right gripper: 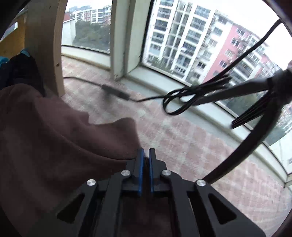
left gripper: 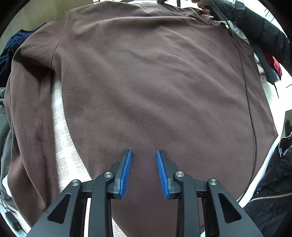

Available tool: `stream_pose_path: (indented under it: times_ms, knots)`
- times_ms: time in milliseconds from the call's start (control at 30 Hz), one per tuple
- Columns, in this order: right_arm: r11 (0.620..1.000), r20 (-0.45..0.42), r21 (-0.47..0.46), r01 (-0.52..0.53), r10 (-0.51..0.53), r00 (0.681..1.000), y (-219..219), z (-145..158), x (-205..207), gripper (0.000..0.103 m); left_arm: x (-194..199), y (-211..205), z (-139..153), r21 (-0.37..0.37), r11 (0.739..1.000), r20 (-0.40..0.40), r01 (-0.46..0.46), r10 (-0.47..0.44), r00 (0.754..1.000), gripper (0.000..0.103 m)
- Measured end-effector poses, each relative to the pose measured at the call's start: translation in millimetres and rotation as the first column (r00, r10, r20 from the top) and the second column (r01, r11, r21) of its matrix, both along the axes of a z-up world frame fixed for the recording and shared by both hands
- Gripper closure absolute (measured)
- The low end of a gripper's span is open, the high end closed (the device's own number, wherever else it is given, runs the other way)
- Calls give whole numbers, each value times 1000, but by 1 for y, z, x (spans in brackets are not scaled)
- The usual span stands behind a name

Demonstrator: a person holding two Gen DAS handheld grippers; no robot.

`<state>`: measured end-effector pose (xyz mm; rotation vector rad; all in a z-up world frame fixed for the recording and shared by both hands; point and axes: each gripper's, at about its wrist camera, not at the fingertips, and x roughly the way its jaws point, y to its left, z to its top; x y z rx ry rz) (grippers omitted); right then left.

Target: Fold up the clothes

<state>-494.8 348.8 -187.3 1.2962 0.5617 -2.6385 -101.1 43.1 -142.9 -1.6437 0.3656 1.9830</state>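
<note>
A brown sweater point(left gripper: 146, 82) lies spread flat on a pale table point(left gripper: 62, 138), with one sleeve point(left gripper: 27, 109) folded down along its left side. My left gripper point(left gripper: 144, 153) stands open just over the near part of the sweater's body, blue pads apart with nothing pinched between them. At the far right corner, a sleeved hand holds my right gripper point(left gripper: 215, 11) at the sweater's edge. In the right wrist view, my right gripper point(right gripper: 146, 151) is shut on a raised fold of the brown sweater point(right gripper: 54, 136), which drapes away to the left.
Dark blue clothes point(left gripper: 11, 49) and a grey garment point(left gripper: 3, 118) lie at the table's left. A black jacket point(left gripper: 273, 191) sits lower right and a red item point(left gripper: 275, 65) on the right. A black cable point(left gripper: 250, 109) crosses the sweater. Loose cables point(right gripper: 182, 98) hang before a window point(right gripper: 182, 45).
</note>
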Motion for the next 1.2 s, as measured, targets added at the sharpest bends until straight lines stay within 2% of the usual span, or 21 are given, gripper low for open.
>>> stream_pose_path:
  times_ms: [33,133,167,333,400,467,500,567,633,733,800,867,900,933,1000,1133,1200]
  knots:
    - [995,-46,89,45,-41,998,-1,-1,-2,102,3,-1,0,3,1000,1,2,-2,1000,70]
    - [997,101,44,69,-73,992,4,-14,-17,102,11,-4,1,2,1000,-4,5,-5,1000,68]
    - [997,96,18,81,-82,992,5,-10,-14,101,14,-5,2,3,1000,-4,-1,1,1000,68]
    - [997,100,-76,-19,26,995,-13,33,19,96,30,-24,11,28,998,-10,-53,53,999,68]
    - [987,104,-152,-48,64,993,-18,58,42,87,42,-41,23,50,994,-33,-96,97,995,68]
    - [971,110,-228,-66,93,990,-23,73,71,70,57,-65,39,54,988,-73,-148,152,986,68]
    - [962,119,-263,-77,112,987,-27,80,84,70,59,-76,45,48,982,-88,-182,186,979,68]
    - [943,131,-315,-108,156,979,-32,87,115,70,46,-94,55,42,962,-111,-271,274,955,68]
    - [931,144,-336,-139,197,970,-45,86,147,70,43,-119,66,36,931,-133,-364,366,921,67]
    - [906,160,-389,-167,245,956,-60,91,188,70,83,-187,86,14,857,-153,-516,512,845,67]
    - [882,173,-436,-181,279,945,-69,94,205,70,82,-206,77,-1,808,-157,-589,581,798,67]
    - [862,188,-470,-189,307,933,-78,95,219,69,77,-220,59,-15,767,-156,-641,632,759,66]
    - [853,197,-484,-193,321,926,-82,95,226,69,70,-221,47,-20,753,-143,-658,649,747,66]
    - [853,201,-484,-197,327,923,-87,94,233,69,57,-215,32,-20,748,-129,-663,656,744,66]
    - [855,212,-479,-200,334,918,-97,92,247,69,51,-223,21,-12,746,-105,-666,662,742,66]
    - [860,228,-470,-199,337,914,-115,91,277,69,37,-227,-5,15,771,-39,-637,637,770,64]
    - [865,226,-465,-190,323,919,-123,92,289,69,32,-229,-16,57,780,5,-623,623,782,64]
